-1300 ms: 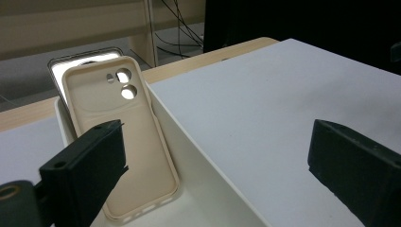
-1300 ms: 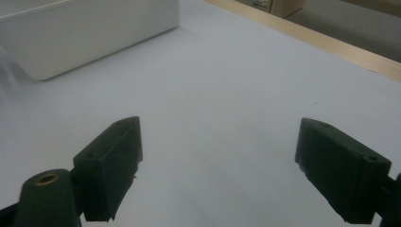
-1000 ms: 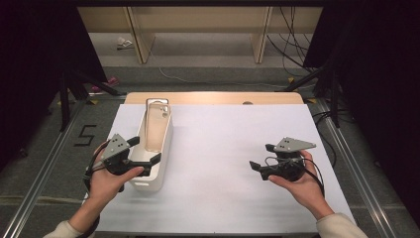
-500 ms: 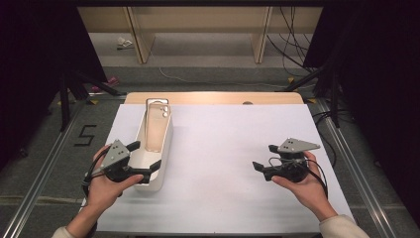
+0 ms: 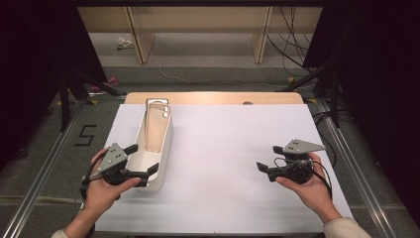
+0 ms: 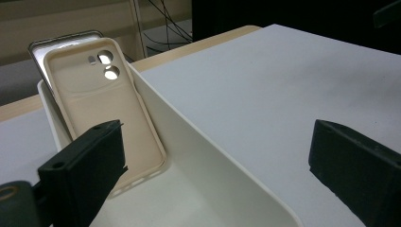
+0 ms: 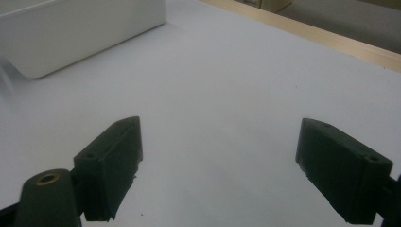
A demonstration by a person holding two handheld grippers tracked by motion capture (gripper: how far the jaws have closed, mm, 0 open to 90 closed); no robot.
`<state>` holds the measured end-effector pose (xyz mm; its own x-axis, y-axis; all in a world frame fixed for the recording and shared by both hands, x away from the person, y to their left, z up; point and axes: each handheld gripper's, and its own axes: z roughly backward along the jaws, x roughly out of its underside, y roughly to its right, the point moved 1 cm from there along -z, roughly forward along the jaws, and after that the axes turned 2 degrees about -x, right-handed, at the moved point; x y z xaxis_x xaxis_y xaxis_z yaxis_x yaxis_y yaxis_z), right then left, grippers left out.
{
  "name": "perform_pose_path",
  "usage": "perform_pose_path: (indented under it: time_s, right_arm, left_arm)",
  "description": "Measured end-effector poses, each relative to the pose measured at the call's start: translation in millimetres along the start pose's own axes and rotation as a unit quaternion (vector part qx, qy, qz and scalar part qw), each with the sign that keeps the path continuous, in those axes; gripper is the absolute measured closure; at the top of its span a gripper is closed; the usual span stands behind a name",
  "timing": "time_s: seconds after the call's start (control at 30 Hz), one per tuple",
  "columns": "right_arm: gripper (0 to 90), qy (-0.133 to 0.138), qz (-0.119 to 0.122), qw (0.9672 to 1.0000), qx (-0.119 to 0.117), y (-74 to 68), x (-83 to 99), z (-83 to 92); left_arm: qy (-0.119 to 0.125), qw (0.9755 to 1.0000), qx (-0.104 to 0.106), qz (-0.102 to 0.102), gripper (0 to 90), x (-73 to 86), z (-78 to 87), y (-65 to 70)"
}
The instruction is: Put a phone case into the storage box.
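The phone case (image 6: pixel 100 109) is pale beige, leaning in a white tray (image 5: pixel 166 148). The table sheet (image 5: pixel 233 163) is plain white over a light wooden tabletop (image 5: pixel 213 97). Both grippers' jaws are black, their top plates (image 5: pixel 303 146) grey.

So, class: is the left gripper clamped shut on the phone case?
No, the left gripper has its jaws wide apart, straddling the tray wall, clear of the phone case.

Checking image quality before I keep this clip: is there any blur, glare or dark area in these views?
High view: surroundings very dark, white table evenly lit. Left gripper view: near jaws soft, phone case in the white tray sharp, light through its camera holes. Right gripper view: jaws slightly blurred, no glare.
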<state>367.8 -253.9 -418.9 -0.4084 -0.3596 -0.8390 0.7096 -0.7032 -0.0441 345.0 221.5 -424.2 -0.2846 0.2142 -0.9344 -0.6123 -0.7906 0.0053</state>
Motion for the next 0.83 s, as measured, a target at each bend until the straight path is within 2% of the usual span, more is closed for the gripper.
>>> perform_pose_path:
  time_s: [0.17, 0.5, 0.83]
  right_arm:
    - [16.2, -0.002, -0.001, 1.0000, 0.000, 0.2, 1.1, 0.4]
    - [16.2, -0.003, -0.001, 1.0000, -0.001, 0.2, 2.0, 0.3]
    - [16.2, -0.004, -0.002, 1.0000, -0.001, 0.4, 2.2, -0.1]
  left_arm:
    - [-0.002, 1.0000, 0.000, 0.005, 4.0, 2.6, -0.1, -0.3]
    - [-0.002, 1.0000, -0.004, -0.006, 4.0, 4.8, -1.0, 2.7]
    - [-0.004, 0.9999, -0.005, -0.009, 4.1, 7.3, -2.6, 5.1]
